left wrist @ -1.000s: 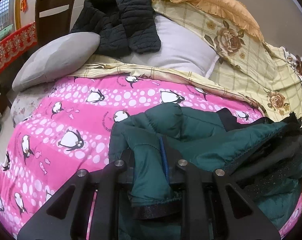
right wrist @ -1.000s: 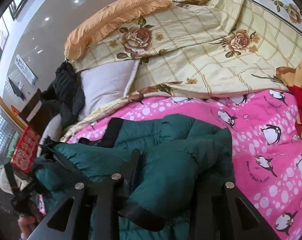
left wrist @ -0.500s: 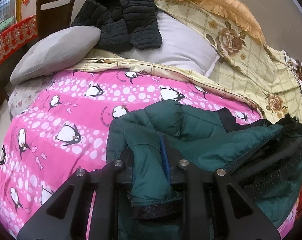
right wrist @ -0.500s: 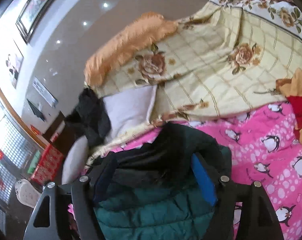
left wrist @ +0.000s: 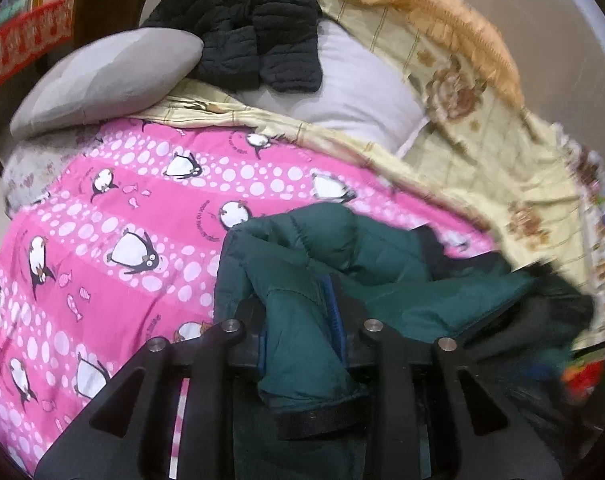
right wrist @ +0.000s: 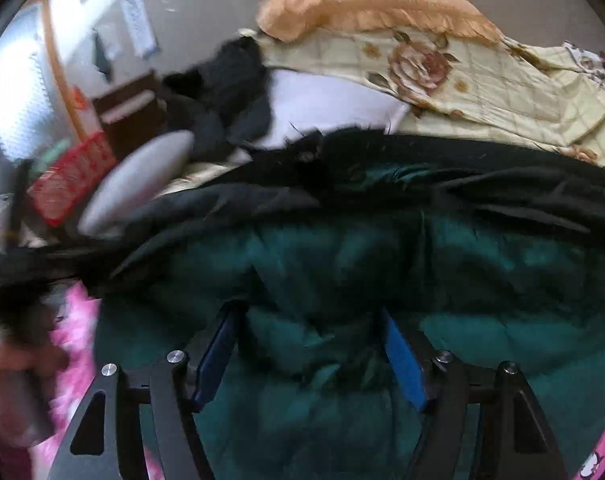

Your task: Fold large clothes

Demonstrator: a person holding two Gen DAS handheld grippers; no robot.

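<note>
Here the left tool [left wrist: 302, 312] clamps a fold of the dark-green padded jacket [left wrist: 366, 264], anchoring it on the pink penguin-print bed cover [left wrist: 114, 216]. The right tool [right wrist: 310, 344] stands spread wide over the jacket, gripping nothing, apparently free to re-grasp.

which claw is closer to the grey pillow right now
Left. The left claw grips the green jacket across the pink sheet from the grey pillow; the right claw sits farther back, the jacket heaped between.

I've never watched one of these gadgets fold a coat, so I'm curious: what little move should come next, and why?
Probably close the right gripper on the green jacket. Its blue pads stand wide apart with padded fabric bunched between them, so nothing is pinched there yet, while the left gripper is already clamped on a fold of the jacket over the pink penguin blanket. Both sides likely need a hold before folding on.
</note>
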